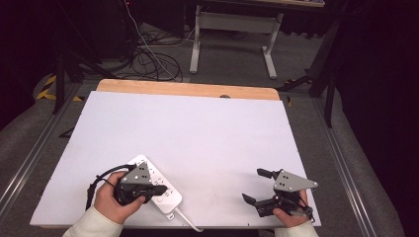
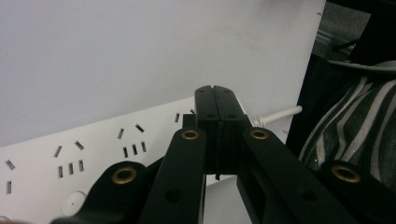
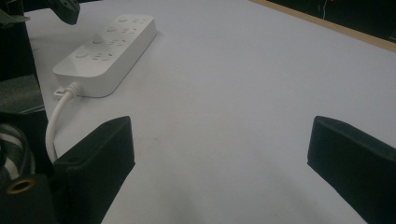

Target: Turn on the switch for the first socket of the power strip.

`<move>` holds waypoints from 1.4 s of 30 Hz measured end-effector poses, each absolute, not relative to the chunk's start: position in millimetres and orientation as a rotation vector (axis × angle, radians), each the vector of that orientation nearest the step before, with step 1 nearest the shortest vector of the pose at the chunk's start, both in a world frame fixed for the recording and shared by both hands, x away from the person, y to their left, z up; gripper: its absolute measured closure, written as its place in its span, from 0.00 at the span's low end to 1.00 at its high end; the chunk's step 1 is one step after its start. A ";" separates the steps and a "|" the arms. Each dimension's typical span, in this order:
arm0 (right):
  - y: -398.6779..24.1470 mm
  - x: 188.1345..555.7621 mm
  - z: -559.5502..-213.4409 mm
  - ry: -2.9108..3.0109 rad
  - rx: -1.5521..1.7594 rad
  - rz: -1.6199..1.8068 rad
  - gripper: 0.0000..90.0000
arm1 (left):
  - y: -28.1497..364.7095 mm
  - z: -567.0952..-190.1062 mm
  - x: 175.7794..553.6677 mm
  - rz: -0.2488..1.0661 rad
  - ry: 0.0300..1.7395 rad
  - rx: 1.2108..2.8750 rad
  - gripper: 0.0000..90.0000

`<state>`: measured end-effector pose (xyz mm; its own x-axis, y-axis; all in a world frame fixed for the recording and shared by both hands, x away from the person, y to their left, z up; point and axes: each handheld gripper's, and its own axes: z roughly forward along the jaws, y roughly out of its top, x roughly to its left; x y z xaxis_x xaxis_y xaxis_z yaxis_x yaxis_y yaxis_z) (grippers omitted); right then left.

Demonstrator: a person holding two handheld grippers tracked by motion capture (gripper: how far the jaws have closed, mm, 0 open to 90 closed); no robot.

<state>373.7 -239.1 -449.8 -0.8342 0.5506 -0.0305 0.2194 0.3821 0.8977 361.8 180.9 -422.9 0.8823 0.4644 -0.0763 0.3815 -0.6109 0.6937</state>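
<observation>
Power strip at the near left of the counter

We saw the white power strip (image 1: 154, 183) lying flat on the white counter (image 1: 197, 133); our left gripper (image 1: 157, 190) hovered over it, jaws closed on nothing, while our right gripper (image 1: 254, 186) waited well apart, jaws open.

Power strip's (image 1: 157, 183) cord (image 1: 188, 220) past table edge

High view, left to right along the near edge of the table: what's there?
Left hand → left gripper, jaws shut over the white power strip → power strip's cord → right gripper, jaws open over the bare white table cover.
</observation>
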 end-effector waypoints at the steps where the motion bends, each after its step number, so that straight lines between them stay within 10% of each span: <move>1: -239.0 373.7 -449.8 2.322 0.673 1.434 0.09 | 180.1 -423.5 362.4 0.129 0.614 2.315 1.00; 42: -238.0 373.6 -450.4 2.329 0.668 1.433 0.09 | 164.5 -436.6 369.5 0.060 0.685 2.557 1.00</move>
